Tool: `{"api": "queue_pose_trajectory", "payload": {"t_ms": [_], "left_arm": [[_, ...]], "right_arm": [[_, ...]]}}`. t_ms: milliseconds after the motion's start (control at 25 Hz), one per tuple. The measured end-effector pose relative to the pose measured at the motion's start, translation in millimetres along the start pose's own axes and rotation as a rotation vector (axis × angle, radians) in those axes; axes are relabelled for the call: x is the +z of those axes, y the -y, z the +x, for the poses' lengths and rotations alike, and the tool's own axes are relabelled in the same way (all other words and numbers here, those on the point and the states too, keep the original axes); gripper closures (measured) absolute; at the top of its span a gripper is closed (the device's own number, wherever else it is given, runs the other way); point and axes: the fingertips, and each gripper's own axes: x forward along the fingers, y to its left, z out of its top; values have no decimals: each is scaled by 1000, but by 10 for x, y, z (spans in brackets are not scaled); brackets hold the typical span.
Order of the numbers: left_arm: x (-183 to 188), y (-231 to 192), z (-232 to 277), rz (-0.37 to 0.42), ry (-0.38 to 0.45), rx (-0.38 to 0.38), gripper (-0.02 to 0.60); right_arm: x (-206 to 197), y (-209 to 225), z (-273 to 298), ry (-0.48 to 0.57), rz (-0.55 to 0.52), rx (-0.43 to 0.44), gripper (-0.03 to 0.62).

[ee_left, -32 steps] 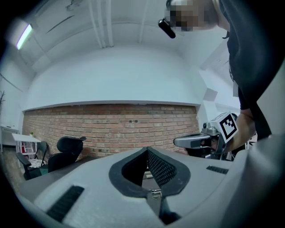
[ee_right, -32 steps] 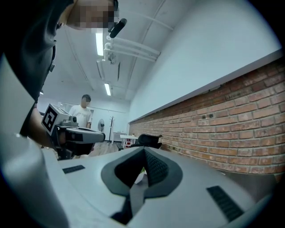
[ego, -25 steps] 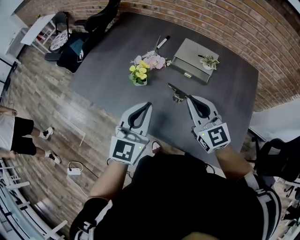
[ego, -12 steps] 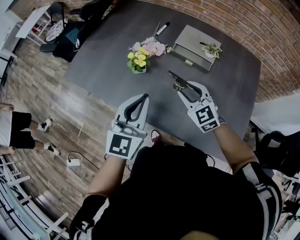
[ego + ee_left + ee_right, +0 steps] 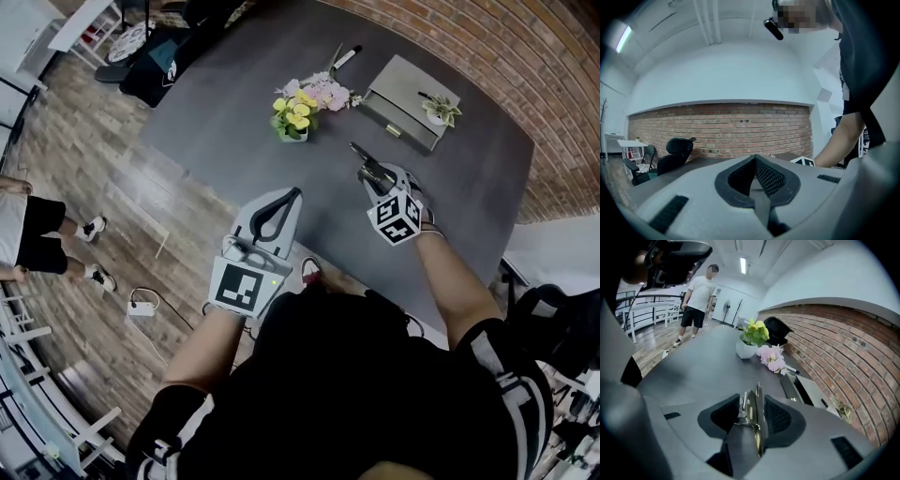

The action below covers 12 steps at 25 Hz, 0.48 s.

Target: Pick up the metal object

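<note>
The slim, silvery metal object sits on the dark grey surface, between the jaws of the right claw. It lies near the flat grey box and well apart from the white pot of yellow and pink flowers. The right gripper view shows the right claw's jaws opening. The piece stands on edge in the gap, closer to the right pad, and neither pad visibly presses on it. The step in hand looks like setting up the grasp.

To do it well, centre the gap on the thicker body of the piece rather than on the thin arm that pokes out toward the box. Keep the jaw tips low to the surface, and close squarely on the flat sides so it cannot twist or skid away. Lift only once both pads bear on it, and lift straight up.

The left claw has its jaws together with nothing in them. It is held over the near edge, away from the work, and is best kept there
</note>
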Motion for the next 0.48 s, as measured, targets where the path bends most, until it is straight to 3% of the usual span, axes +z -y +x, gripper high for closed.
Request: {"api": "queue_pose_trajectory", "payload": {"t_ms": [480], "left_arm": [[-38, -37, -18, -2, -21, -6, 572]], "right_arm": [[-217, 17, 369, -129, -68, 7, 455]]}}
